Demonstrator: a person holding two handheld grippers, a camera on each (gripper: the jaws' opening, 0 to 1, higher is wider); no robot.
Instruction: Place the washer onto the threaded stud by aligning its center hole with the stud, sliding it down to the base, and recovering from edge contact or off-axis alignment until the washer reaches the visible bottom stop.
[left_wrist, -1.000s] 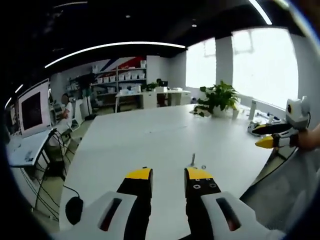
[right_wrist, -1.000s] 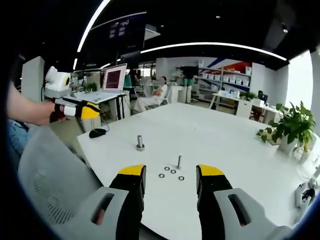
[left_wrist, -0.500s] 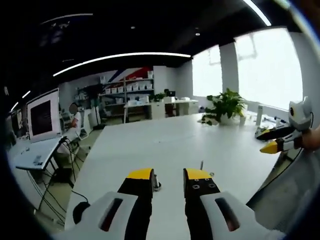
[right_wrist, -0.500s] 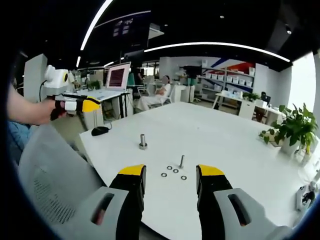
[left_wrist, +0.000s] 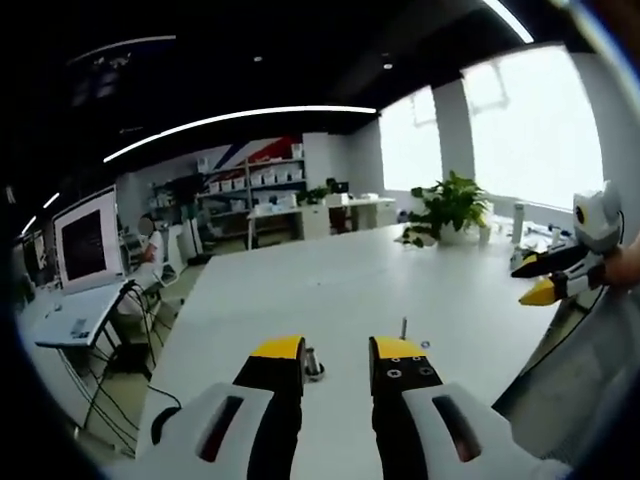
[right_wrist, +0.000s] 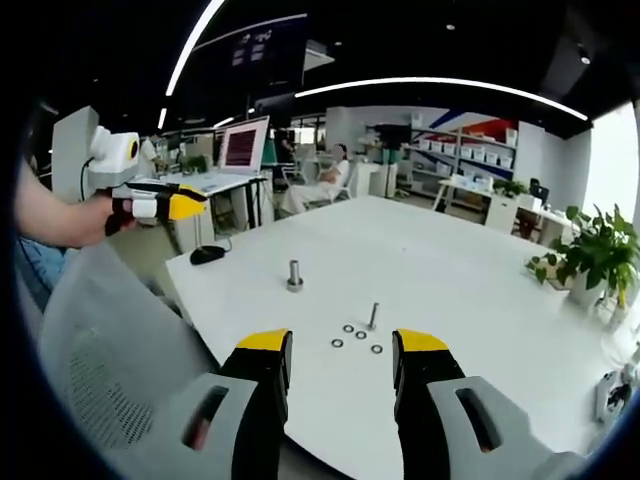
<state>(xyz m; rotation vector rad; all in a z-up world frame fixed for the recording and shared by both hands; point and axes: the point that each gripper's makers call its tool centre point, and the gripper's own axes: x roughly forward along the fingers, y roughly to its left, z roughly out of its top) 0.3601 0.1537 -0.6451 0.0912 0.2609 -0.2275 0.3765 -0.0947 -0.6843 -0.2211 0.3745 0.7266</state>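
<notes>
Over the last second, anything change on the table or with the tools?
Only the cameras shifted. The left tool swung a little, so the short bolt now sits between its jaws; the right tool barely drifted. Nothing was taken hold of or let go. Both tools are open as before and empty. The thin stud, the four washers beside it and the short bolt kept their places on the white table.

The right hand-held gripper (right_wrist: 342, 350) hangs over the near edge of the white table (right_wrist: 450, 280), jaws apart and empty. Ahead, a thin stud (right_wrist: 373, 316) stands upright with three washers (right_wrist: 361, 335) lying around its base. A thicker bolt (right_wrist: 295, 275) stands farther left. The left hand-held gripper (right_wrist: 190, 203) hovers off the table's left.
</notes>
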